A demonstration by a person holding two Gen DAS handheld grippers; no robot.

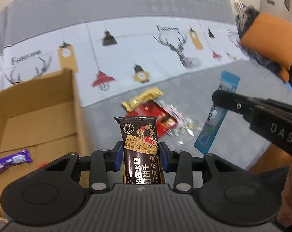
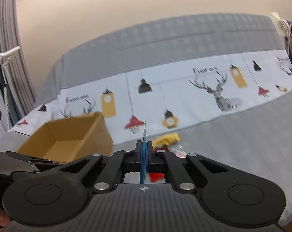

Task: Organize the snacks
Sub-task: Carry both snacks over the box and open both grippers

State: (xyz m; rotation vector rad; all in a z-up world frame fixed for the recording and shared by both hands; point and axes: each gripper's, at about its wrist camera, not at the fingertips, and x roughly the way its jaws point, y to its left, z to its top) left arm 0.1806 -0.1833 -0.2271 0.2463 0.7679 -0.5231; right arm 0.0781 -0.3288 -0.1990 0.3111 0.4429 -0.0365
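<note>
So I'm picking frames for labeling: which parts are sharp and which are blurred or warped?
Left wrist view: the dark cracker pack between the fingers is crisp with readable print; the loose snacks on the grey bed and the blue packet are motion-smeared. Right wrist view: the cardboard box and deer-print sheet are soft. Both bow at the edges, fisheye.

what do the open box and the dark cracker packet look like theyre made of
Box: plain brown corrugated cardboard, matte, with creased flaps and raw edges. Dark cracker packet: probably glossy printed plastic film, judging by its sheen and crimped top seal.
</note>
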